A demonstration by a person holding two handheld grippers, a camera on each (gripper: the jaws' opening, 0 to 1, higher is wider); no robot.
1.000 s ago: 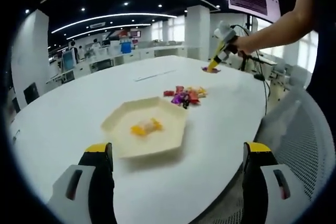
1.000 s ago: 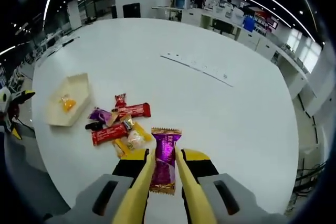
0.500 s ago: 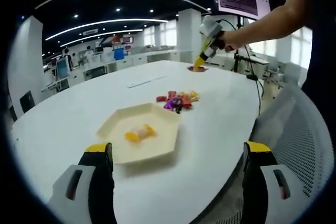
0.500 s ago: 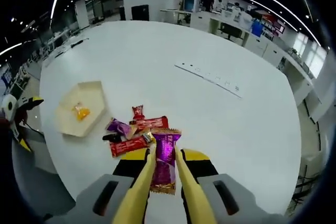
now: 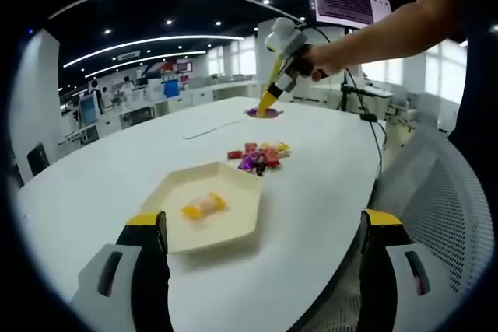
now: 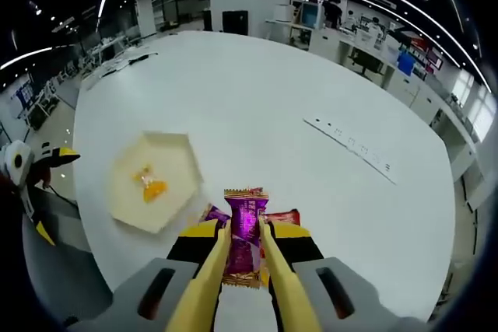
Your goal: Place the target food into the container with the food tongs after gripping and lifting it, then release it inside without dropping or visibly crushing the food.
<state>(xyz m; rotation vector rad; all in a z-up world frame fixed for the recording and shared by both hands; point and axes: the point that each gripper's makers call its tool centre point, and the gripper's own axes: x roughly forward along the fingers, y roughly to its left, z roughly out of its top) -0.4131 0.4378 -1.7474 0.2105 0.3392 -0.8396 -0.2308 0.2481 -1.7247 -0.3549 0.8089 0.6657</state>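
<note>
A cream hexagonal tray [image 5: 233,221] lies on the white table with a yellow wrapped candy [image 5: 204,206] in it. Beyond it sits a small pile of wrapped candies [image 5: 257,155]. My left gripper [image 5: 264,270] hangs open near the table's edge, its jaws wide apart and bare. A hand holds my right gripper [image 5: 268,103] in the air past the pile. In the right gripper view, my right gripper [image 6: 244,227] is shut on a purple candy bar [image 6: 244,231], above the pile [image 6: 284,215] and beside the tray [image 6: 175,157], where the yellow candy [image 6: 149,186] lies.
A white strip [image 6: 350,145] lies flat further across the round table [image 6: 257,91]. A mesh chair back [image 5: 447,192] stands to the right of my left gripper. The left gripper [image 6: 31,165] shows off the table's edge. Desks and pillars stand far behind.
My right gripper has carried the purple candy bar from beyond the pile to above it, closer to the tray. The left gripper stays open and has shifted only slightly.
</note>
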